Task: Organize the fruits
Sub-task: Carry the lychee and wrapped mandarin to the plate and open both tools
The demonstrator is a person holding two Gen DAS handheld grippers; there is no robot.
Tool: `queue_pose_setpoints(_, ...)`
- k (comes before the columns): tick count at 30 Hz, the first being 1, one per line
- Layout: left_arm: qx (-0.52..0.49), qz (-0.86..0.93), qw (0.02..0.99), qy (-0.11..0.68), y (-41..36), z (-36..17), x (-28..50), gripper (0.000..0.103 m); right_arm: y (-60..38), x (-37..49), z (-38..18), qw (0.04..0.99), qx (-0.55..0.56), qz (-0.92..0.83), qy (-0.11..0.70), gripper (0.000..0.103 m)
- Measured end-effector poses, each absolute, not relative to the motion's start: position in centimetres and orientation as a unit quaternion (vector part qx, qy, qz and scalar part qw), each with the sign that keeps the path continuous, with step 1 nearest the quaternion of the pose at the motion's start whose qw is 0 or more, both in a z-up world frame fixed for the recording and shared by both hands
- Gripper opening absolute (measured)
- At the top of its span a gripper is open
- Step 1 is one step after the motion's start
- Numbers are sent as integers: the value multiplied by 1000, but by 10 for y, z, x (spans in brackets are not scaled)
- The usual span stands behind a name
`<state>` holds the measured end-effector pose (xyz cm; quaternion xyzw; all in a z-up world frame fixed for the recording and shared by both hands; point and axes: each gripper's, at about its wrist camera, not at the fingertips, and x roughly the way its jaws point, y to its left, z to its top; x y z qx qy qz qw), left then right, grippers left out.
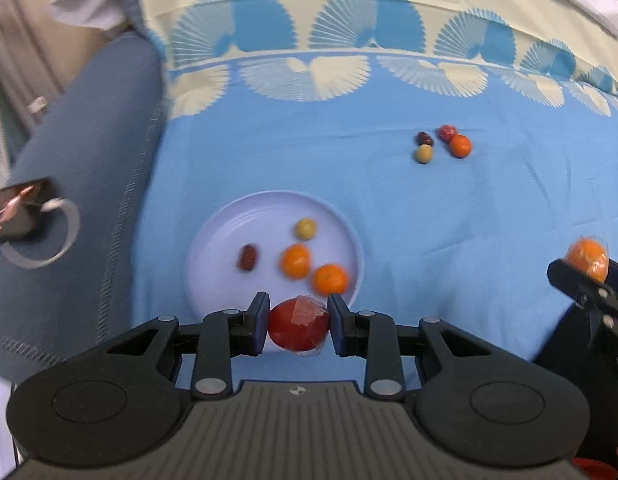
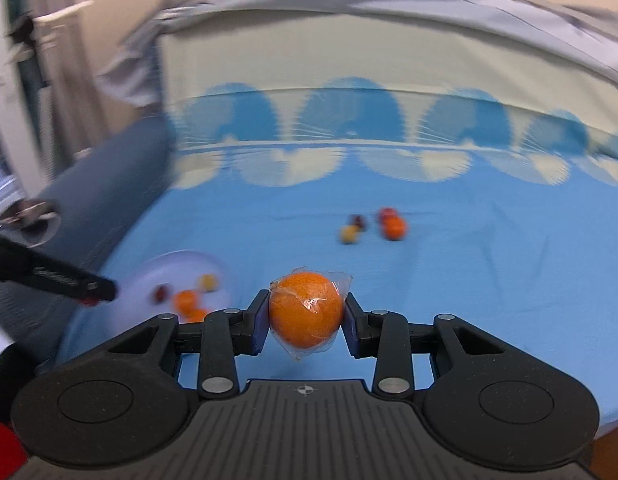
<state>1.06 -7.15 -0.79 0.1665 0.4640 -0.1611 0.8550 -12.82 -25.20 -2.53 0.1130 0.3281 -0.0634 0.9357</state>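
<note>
My left gripper (image 1: 297, 326) is shut on a red wrapped fruit (image 1: 297, 323), held just above the near rim of a pale blue plate (image 1: 213, 248). On the plate lie two oranges (image 1: 295, 260), a yellow-green fruit (image 1: 305, 228) and a dark red date (image 1: 248, 257). My right gripper (image 2: 305, 318) is shut on a plastic-wrapped orange (image 2: 305, 311) and holds it above the blue cloth; it shows at the right edge of the left wrist view (image 1: 587, 258). A loose group of small fruits (image 1: 443, 143) lies farther back on the cloth, also in the right wrist view (image 2: 373, 224).
A blue and cream patterned cloth (image 1: 449, 216) covers the surface. A dark blue-grey cushion (image 1: 89, 152) lies along the left. A phone on a ring stand (image 1: 17, 216) rests on it. The left gripper's finger shows at the left of the right wrist view (image 2: 57, 276).
</note>
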Motion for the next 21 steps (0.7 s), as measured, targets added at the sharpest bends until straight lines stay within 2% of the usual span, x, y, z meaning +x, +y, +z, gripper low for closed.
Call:
queue_pose_setpoints(11,132,-146,874,445,0,8,-43,34,-175,-156,2,945,52,0,324,39)
queue_pose_setpoints(21,107,-154,882,433,19,14,-54,34,-149,-166,11,947,11,5,322,39)
